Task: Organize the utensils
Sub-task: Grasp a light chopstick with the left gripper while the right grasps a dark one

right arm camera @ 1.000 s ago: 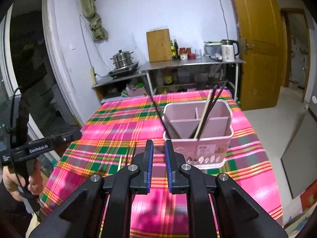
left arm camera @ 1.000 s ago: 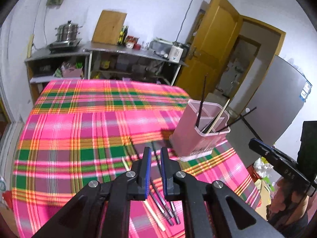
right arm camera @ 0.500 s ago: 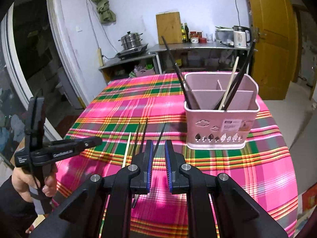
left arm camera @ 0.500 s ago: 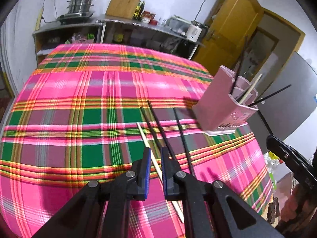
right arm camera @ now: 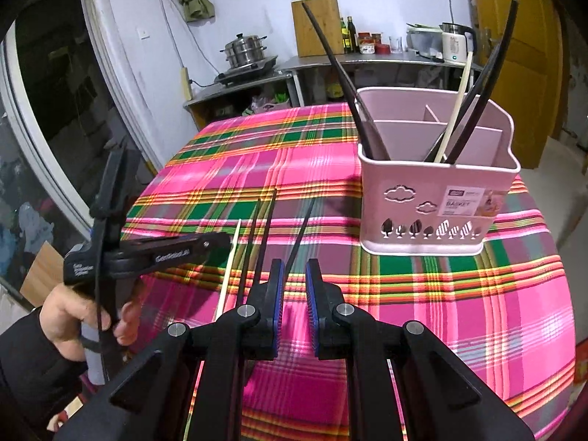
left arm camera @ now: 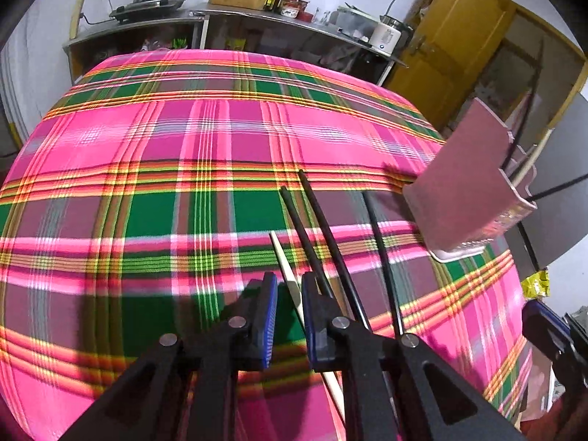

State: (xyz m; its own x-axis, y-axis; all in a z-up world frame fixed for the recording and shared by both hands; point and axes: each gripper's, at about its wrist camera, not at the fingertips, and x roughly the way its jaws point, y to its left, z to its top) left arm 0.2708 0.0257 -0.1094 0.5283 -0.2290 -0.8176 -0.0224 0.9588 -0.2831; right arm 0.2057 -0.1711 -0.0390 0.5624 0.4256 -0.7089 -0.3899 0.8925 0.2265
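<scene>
A pink utensil basket (right arm camera: 437, 191) stands on the plaid tablecloth and holds several chopsticks; it also shows at the right of the left wrist view (left arm camera: 466, 183). A pale wooden chopstick (left arm camera: 288, 275) and three black chopsticks (left arm camera: 323, 235) lie side by side on the cloth. My left gripper (left arm camera: 288, 294) is open, low over the cloth, with the pale chopstick between its fingers. In the right wrist view the pale chopstick (right arm camera: 229, 261) and black chopsticks (right arm camera: 262, 235) lie left of centre. My right gripper (right arm camera: 294, 286) is slightly open and empty, above the cloth in front of the basket.
The left gripper's body (right arm camera: 147, 253) and the hand holding it sit at the table's left edge. A metal shelf (left arm camera: 235, 18) with a steamer pot, cutting board, bottles and kettle stands behind the table. A yellow door (left arm camera: 459, 36) is at the right.
My left gripper has dropped down and forward, so the pale chopstick now lies between its fingers. My right gripper has moved closer to the basket.
</scene>
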